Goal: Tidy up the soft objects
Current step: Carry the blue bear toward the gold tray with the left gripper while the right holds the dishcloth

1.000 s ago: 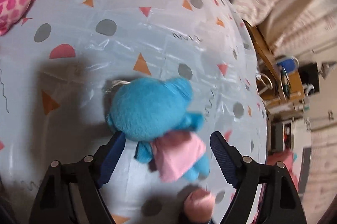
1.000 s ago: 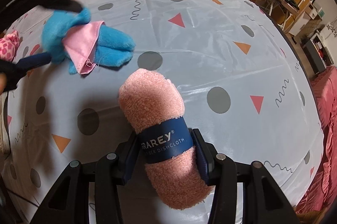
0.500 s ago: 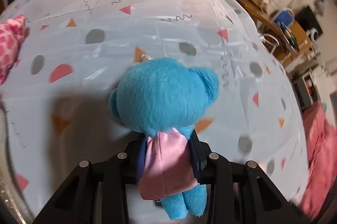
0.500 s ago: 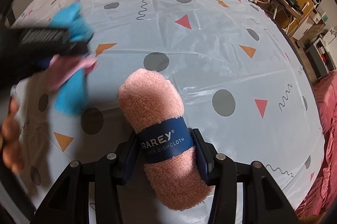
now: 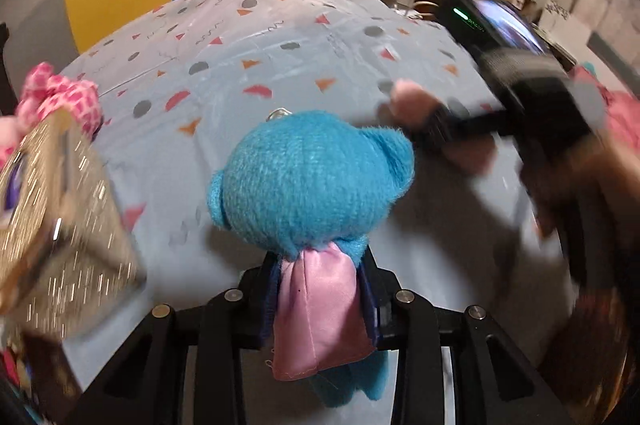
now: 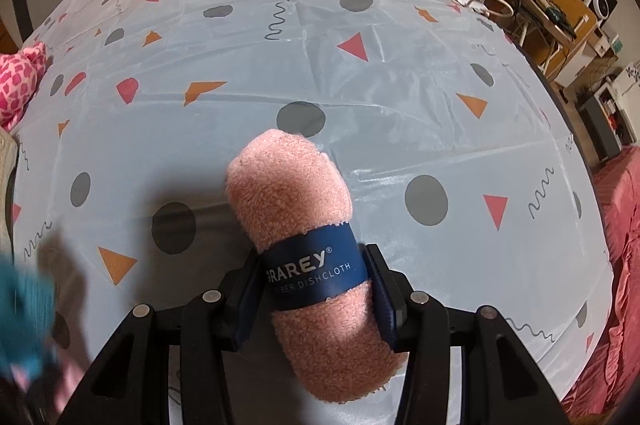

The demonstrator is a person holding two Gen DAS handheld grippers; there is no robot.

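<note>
Above the glossy tablecloth [image 6: 400,73], the left gripper [image 5: 320,299] pinches a fuzzy blue plush [image 5: 312,181]; the right gripper [image 6: 316,285] squeezes a nubby pink roll [image 6: 304,225].

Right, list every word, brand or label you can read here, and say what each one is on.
"GRAREY" with a small registered mark: on the dark blue band around the rolled pink dishcloth.
"BER DISHCLOTH": second line on the same band, its start hidden by a finger of the right gripper.
Screen on the device in the left wrist view: lit but too blurred to read.
Blue plush toy: no text visible.
</note>
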